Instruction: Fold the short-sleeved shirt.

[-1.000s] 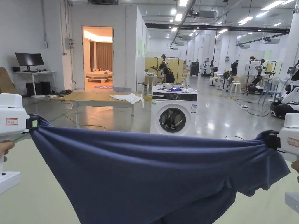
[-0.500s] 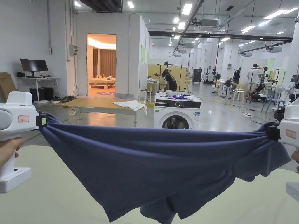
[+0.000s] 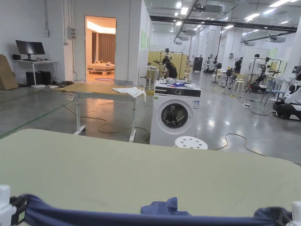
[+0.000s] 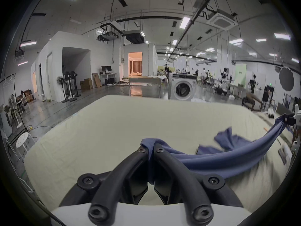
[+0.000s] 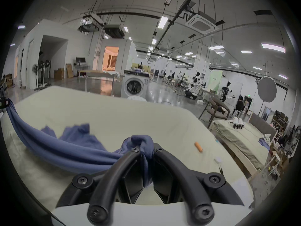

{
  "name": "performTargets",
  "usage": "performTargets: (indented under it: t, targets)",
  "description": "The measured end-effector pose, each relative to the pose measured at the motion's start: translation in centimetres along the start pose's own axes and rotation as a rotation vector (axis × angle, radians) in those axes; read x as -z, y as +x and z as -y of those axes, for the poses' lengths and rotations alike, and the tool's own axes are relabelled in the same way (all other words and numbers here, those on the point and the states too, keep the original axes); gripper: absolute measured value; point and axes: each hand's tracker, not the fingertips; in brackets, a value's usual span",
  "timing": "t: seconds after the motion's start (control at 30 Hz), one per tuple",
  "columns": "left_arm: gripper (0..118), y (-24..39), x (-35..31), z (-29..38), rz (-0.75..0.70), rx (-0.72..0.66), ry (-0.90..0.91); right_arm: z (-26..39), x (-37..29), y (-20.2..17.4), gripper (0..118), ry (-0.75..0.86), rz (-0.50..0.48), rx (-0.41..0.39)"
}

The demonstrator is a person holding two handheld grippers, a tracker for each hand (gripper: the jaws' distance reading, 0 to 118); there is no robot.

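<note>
The navy short-sleeved shirt [image 3: 141,217] is stretched taut in a band low over the pale green table [image 3: 123,164], with a loose flap [image 3: 164,206] resting on the cloth. My left gripper [image 4: 151,149] is shut on one bunched end of the shirt [image 4: 228,157]. My right gripper [image 5: 144,148] is shut on the other bunched end of the shirt [image 5: 65,146]. In the head view the left gripper [image 3: 14,210] sits at the bottom left corner and the right gripper [image 3: 286,216] at the bottom right corner.
A small orange object [image 5: 198,146] and a small white item [image 5: 218,159] lie on the table to the right. Beyond the far edge stand a white stool [image 3: 191,142], a washing machine [image 3: 175,113] and another table [image 3: 100,95]. People work far back.
Both grippers have dropped from chest height to just above the table, carrying the shirt down. The hanging body of the shirt now lies low near the table's near edge.
</note>
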Motion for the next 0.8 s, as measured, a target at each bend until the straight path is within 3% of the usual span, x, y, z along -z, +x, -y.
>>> performTargets:
  t: [0.1,0.2,0.43,0.5,0.57,0.63,0.8]
  targets:
    - [0,0.0,-1.5,3.9,-0.009,0.007,-0.042,4.2,-1.4,-0.6,7,-0.045,-0.006,0.018]
    - [0,-0.3,-2.9,6.9,-0.014,-0.019,-0.093,7.3,-2.8,-1.7,7,-0.078,0.006,-0.013]
    - [1,-1.6,-2.8,11.9,-0.01,-0.137,-0.267,12.0,-3.5,-2.3,8,-0.174,0.005,0.068]
    - [11,-1.9,-2.5,12.5,-0.012,-0.141,-0.276,12.5,-3.6,-2.5,12,-0.185,0.004,0.073]
    - [36,-1.7,-2.8,12.4,-0.036,-0.136,-0.276,12.2,-4.1,-2.9,37,-0.194,0.012,0.072]
    - [68,-1.8,-2.8,12.1,-0.098,-0.103,-0.241,11.1,-5.1,-3.3,75,-0.137,0.04,0.073]
    - [71,-0.6,-3.6,9.4,-0.076,-0.094,-0.134,6.7,-7.1,-5.2,82,0.044,0.027,0.088]
